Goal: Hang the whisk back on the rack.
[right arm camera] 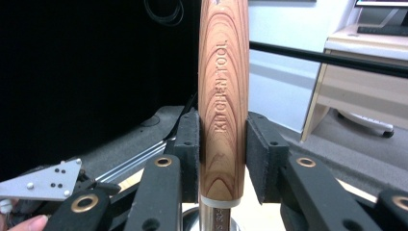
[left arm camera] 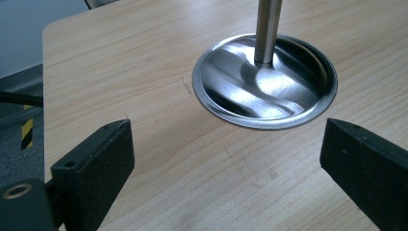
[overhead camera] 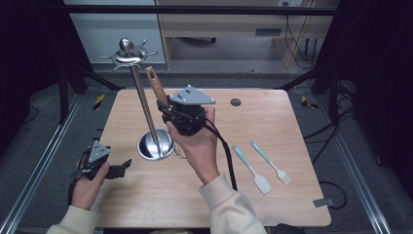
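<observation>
We have the right tongs [overhead camera: 165, 108] clamped on the wooden handle [right arm camera: 223, 96] of a kitchen tool, the two pads pressed flat on either side of it just above the metal collar. In the high view the handle [overhead camera: 157, 87] tilts up and away toward the far edge of the tabletop [overhead camera: 272, 126], close beside the steel pole of the utensil stand [overhead camera: 155, 145], whose dished base sits toward the near left part of the tabletop. The handle's end has a hanging hole and is not yet up at the ring of hooks [overhead camera: 127, 54] on top of the stand.

Our left tongs [overhead camera: 122, 169] rest low near the left edge, spread wide and holding nothing; in their own view the stand's base [left arm camera: 264, 82] lies just ahead between the black jaws.

We judge the step to be hanging the tool on a hook. To do it well, we should keep the grip firm so the handle does not swivel, raise it until the hole stands level with a free hook, and turn the wrist so the hole faces the tip before easing on. The pole looks tall over a small base, so bracing the base with the left tongs may prevent tipping. Two spatulas [overhead camera: 263, 165] lie well apart near the right edge.
</observation>
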A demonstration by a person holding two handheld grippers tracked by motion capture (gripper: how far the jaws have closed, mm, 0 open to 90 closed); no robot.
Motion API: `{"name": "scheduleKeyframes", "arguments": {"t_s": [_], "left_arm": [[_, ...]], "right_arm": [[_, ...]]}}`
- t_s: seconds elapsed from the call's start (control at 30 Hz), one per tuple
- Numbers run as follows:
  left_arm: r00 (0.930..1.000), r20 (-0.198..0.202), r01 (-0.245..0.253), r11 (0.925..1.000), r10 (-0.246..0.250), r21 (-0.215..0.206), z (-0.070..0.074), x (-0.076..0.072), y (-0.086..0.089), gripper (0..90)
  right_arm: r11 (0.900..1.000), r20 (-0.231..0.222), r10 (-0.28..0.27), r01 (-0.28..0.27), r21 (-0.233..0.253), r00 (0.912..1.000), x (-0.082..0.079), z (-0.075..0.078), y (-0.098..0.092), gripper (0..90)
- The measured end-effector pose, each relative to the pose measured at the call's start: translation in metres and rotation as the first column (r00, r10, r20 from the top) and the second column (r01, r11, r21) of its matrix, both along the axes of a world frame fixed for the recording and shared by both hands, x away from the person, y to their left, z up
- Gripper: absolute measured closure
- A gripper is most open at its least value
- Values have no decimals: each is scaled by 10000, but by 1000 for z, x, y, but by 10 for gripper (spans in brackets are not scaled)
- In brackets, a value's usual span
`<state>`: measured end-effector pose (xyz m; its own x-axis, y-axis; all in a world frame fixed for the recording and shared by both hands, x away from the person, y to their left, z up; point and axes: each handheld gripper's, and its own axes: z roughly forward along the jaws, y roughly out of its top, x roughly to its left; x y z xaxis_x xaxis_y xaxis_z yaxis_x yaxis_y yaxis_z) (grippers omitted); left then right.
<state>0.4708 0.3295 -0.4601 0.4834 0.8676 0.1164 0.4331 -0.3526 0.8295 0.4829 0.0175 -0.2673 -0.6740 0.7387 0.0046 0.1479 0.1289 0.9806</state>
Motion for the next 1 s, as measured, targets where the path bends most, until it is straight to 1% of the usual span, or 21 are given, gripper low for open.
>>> {"name": "scheduleKeyframes", "arguments": {"t_s": [0.2,0.27,0.33,0.67,1.0], "left_arm": [[10000,-6,17,10000,-17,6,0,0,0,46],[10000,-1,10,10000,-10,4,0,0,0,46],[10000,0,9,10000,-9,9,0,0,0,46],[10000,6,11,10000,-11,9,0,0,0,46],[10000,27,14,10000,-14,42,0,0,0,46]], "right_arm": [[9999,116,1,-3,172,9999,-1,3,0,687],[9997,220,12,-18,258,9998,-2,5,0,687],[9996,217,42,-48,294,9998,-2,6,0,687],[9992,397,136,-150,361,9991,-3,11,6,687],[9992,410,217,-231,323,9989,-3,13,8,687]]}}
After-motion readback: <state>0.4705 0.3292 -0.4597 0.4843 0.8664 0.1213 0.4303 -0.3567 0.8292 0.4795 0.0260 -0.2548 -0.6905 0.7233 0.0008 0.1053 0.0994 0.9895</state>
